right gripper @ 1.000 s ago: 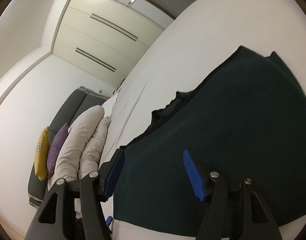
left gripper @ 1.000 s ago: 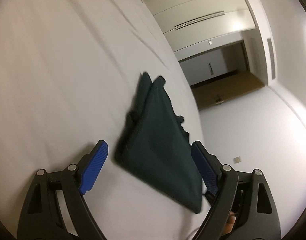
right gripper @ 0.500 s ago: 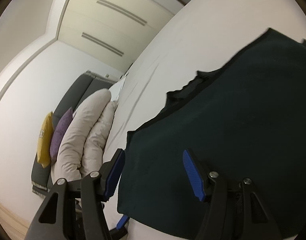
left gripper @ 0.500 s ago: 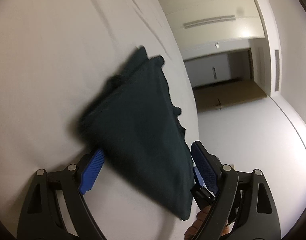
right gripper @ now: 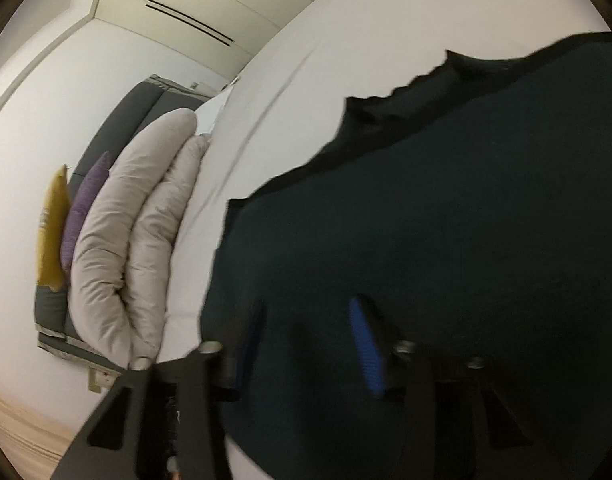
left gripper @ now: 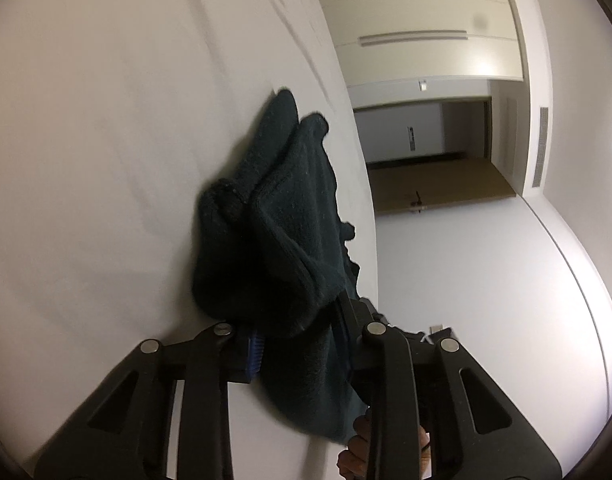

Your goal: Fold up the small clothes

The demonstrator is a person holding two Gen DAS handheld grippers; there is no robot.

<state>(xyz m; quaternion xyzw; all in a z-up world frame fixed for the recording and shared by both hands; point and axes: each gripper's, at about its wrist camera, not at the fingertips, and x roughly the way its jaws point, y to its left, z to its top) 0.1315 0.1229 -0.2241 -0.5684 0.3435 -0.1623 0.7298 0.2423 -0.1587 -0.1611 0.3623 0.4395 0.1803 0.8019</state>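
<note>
A dark green garment [left gripper: 273, 236] lies bunched on the white bed [left gripper: 105, 160]. My left gripper [left gripper: 297, 340] is shut on its near edge, and the cloth humps up between and over the fingers, hiding the pads. In the right wrist view the same garment [right gripper: 446, 220] fills the right half of the frame. My right gripper [right gripper: 306, 340] has its jaws still apart, with the garment's edge lying between the blue pads [right gripper: 366, 348]. The view is blurred.
Grey-white pillows [right gripper: 137, 240] with a purple cushion [right gripper: 85, 204] and a yellow cushion [right gripper: 51, 232] lean on a grey headboard [right gripper: 121, 120]. White wardrobe doors [left gripper: 418, 20] and a doorway [left gripper: 426, 152] lie beyond the bed's edge.
My left gripper has closed on the garment's near edge and pushed it into a hump. My right gripper has moved further over the cloth, and its jaws have narrowed slightly.
</note>
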